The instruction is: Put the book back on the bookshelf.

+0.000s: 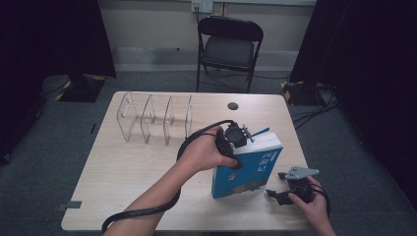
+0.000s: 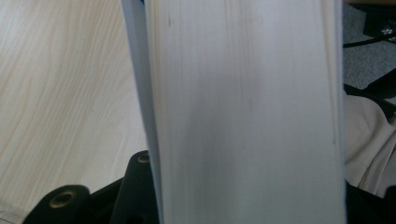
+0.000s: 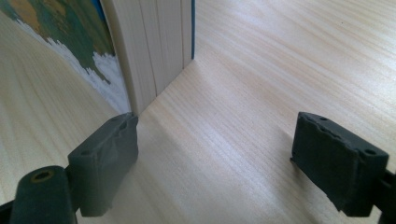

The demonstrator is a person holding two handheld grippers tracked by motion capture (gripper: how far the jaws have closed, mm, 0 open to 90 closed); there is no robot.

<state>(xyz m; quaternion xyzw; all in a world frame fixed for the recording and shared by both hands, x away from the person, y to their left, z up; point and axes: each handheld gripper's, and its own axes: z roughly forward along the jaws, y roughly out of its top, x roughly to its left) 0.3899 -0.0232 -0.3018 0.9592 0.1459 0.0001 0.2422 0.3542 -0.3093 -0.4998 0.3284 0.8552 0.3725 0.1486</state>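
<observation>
Nearest the person, the right claw [image 1: 280, 192] rests low on the worktop [image 1: 123, 172] by the near right edge, its jaws spread wide with nothing between them. In the right gripper view its left pad [image 3: 105, 158] sits just beside the book's bottom corner without gripping it. The blue book [image 1: 248, 169] stands on edge just beyond, tilted, near the middle right of the worktop.

The left claw [image 1: 235, 147] comes over the book's top and clamps across its thickness; the left gripper view looks straight along the page block [image 2: 243, 112], which sits between the 2 jaws. The step in hand looks like lifting or steadying the book so it can go upright into the clear rack [image 1: 155, 118].

That next move calls for a firm hold, since the book is heavy for a grip across its pages, and a carry leftward and away to 1 of the rack's slots. Open worktop lies between book and rack, so the path is free. The far right corner and the near edge are close to the book. Beyond the worktop stands a folding chair [image 1: 230, 46].
</observation>
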